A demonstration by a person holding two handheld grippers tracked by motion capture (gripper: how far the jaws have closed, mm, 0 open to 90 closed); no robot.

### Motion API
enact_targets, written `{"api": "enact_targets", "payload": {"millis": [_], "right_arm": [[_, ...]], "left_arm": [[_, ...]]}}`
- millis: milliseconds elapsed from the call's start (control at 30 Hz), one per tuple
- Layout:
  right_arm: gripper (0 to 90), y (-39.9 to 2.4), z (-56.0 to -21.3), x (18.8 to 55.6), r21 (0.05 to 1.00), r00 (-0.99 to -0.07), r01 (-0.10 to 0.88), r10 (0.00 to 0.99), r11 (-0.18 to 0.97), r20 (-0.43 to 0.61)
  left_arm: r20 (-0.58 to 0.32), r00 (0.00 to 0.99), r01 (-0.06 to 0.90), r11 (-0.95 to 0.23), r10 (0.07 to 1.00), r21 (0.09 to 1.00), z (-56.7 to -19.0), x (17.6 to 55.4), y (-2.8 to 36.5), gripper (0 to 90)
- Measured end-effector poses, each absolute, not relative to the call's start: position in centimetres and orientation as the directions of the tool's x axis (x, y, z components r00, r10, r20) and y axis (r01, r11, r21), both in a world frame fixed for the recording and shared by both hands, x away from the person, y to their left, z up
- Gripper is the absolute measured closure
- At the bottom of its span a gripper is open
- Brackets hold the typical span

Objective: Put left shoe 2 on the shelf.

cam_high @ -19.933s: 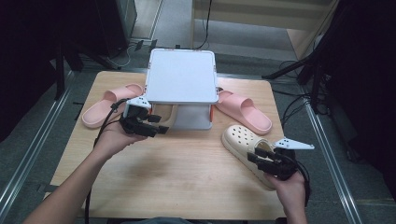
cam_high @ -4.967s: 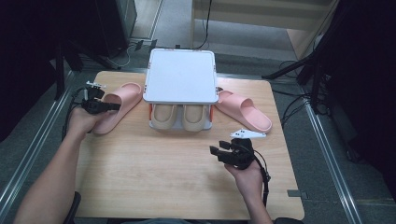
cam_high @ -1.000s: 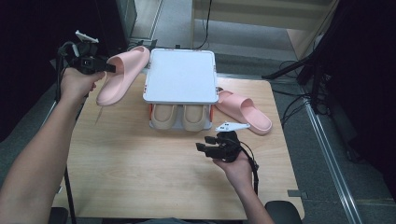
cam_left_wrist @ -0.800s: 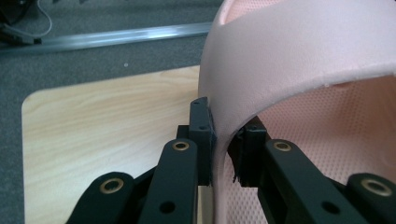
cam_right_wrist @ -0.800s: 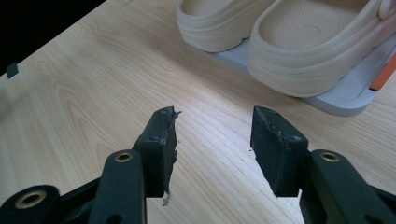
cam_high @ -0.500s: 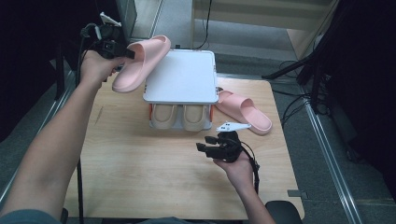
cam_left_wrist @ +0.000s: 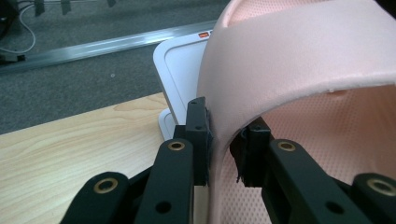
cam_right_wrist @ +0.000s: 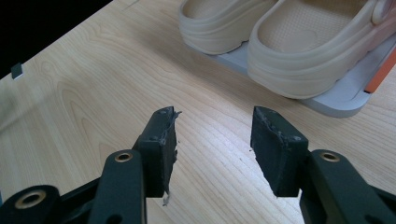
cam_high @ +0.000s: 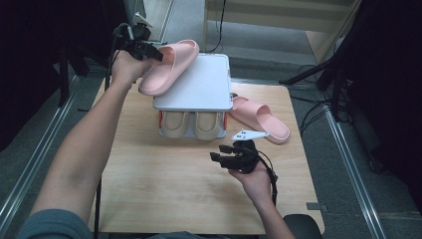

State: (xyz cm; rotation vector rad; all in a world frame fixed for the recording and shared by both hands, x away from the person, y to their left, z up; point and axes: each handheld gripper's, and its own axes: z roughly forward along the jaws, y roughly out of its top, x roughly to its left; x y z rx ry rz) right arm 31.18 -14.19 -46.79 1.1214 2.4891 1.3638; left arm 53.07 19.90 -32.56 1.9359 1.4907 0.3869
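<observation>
Left gripper [cam_high: 145, 50] grips the pink slipper [cam_high: 169, 66] by its strap, jaws just easing wider but the strap is between the pads; left gripper view shows that clamp close up [cam_left_wrist: 223, 144], high view shows the slipper raised over the white rack [cam_high: 199, 89] top's left edge, long axis diagonal, toe up-right; right gripper [cam_right_wrist: 212, 149] open, empty, over the table [cam_high: 164, 194], facing the beige clogs [cam_right_wrist: 289, 42].
</observation>
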Motion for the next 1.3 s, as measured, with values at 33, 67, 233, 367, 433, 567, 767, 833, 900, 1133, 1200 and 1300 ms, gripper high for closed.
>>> {"api": "enact_targets", "payload": {"millis": [33, 67, 233, 367, 433, 567, 767, 833, 900, 1133, 1200, 1300], "right_arm": [[50.7, -14.2, -46.8, 31.2, 0.76, -0.727, 0.559, 0.637, 0.332, 0.255], [50.7, -14.2, -46.8, 31.2, 0.76, -0.727, 0.558, 0.637, 0.332, 0.255], [50.7, -14.2, -46.8, 31.2, 0.759, -0.729, 0.558, 0.635, 0.335, 0.255], [50.7, -14.0, -46.9, 31.2, 0.758, -0.734, 0.555, 0.632, 0.343, 0.251], [50.7, -13.9, -46.9, 31.2, 0.756, -0.734, 0.556, 0.631, 0.345, 0.251], [50.7, -13.8, -47.0, 31.2, 0.753, -0.733, 0.558, 0.632, 0.35, 0.25], [50.7, -13.8, -47.0, 31.3, 0.753, -0.735, 0.556, 0.632, 0.352, 0.246], [50.7, -13.8, -47.0, 31.3, 0.753, -0.733, 0.557, 0.633, 0.35, 0.248], [50.7, -13.8, -47.0, 31.3, 0.754, -0.733, 0.556, 0.634, 0.349, 0.247], [50.7, -13.9, -47.0, 31.3, 0.755, -0.732, 0.556, 0.634, 0.348, 0.247], [50.7, -13.9, -47.0, 31.3, 0.756, -0.732, 0.555, 0.635, 0.347, 0.246], [50.7, -14.0, -46.9, 31.4, 0.758, -0.732, 0.555, 0.634, 0.343, 0.249]], "left_arm": [[-0.157, 0.31, 0.752, -0.14, 0.938, 0.644, -32.7, 53.2, 19.8, 76.1], [-0.158, 0.314, 0.756, -0.146, 0.936, 0.638, -32.8, 53.2, 19.6, 74.9], [-0.159, 0.328, 0.775, -0.169, 0.931, 0.609, -33.0, 52.9, 18.8, 67.5], [-0.158, 0.34, 0.785, -0.187, 0.927, 0.591, -32.8, 52.5, 18.6, 64.7], [-0.161, 0.347, 0.787, -0.193, 0.924, 0.586, -32.7, 52.3, 18.5, 63.0], [-0.211, 0.345, 0.805, -0.172, 0.915, 0.568, -32.5, 51.8, 18.8, 60.2], [-0.246, 0.36, 0.8, -0.162, 0.9, 0.579, -32.7, 51.2, 19.2, 58.1], [-0.248, 0.359, 0.796, -0.156, 0.9, 0.585, -32.8, 51.1, 19.2, 58.0], [-0.242, 0.362, 0.791, -0.16, 0.9, 0.59, -32.9, 51.0, 19.2, 58.0], [-0.245, 0.374, 0.779, -0.159, 0.895, 0.607, -33.0, 50.8, 19.1, 54.7], [-0.241, 0.385, 0.772, -0.167, 0.891, 0.613, -33.0, 50.7, 19.0, 54.8], [-0.236, 0.407, 0.759, -0.182, 0.882, 0.626, -33.0, 50.5, 19.0, 52.1]]}}
